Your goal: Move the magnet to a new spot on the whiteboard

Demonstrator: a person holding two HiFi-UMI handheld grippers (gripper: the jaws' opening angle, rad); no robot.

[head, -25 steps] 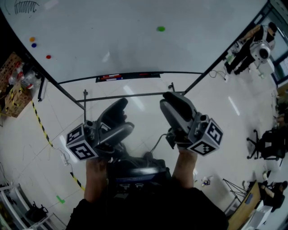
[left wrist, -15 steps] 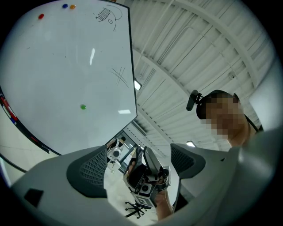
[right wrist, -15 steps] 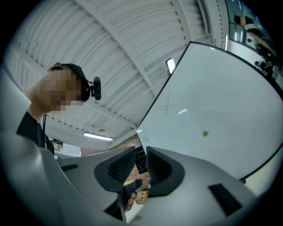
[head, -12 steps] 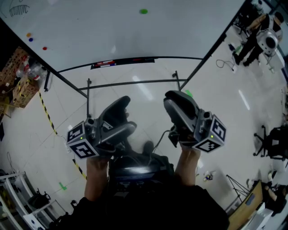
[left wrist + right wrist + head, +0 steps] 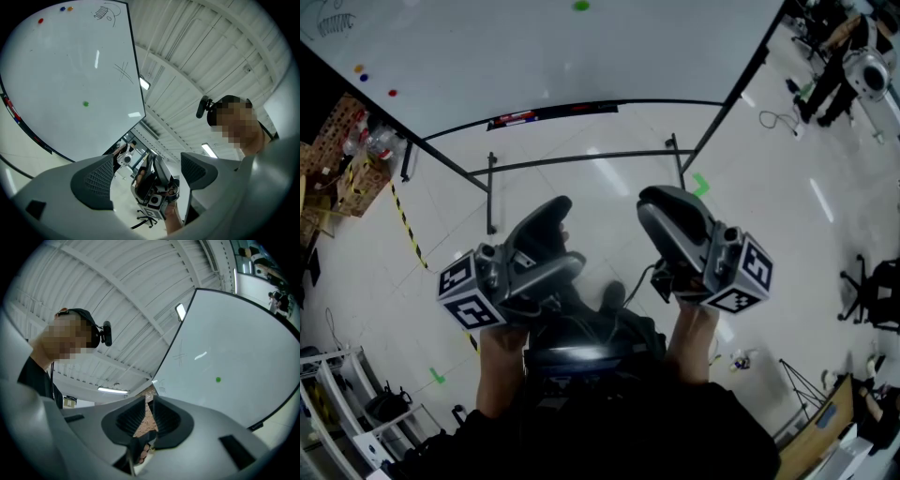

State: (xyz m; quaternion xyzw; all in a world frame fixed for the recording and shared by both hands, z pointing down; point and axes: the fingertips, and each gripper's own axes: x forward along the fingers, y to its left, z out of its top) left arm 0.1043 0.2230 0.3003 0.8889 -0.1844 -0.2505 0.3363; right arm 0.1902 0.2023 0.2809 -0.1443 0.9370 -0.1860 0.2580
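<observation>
While the left claw (image 5: 147, 164) gapes empty, the right claw (image 5: 147, 405) has just narrowed on nothing. Unopened, it could shove the twelve o'clock magnet (image 5: 581, 6) off the whiteboard (image 5: 534, 66).

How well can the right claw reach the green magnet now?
Probably not yet: the right claw, whose empty jaws have just been closing, is well back from the whiteboard, floor between it and the green magnet. Nothing bars the way.
</observation>
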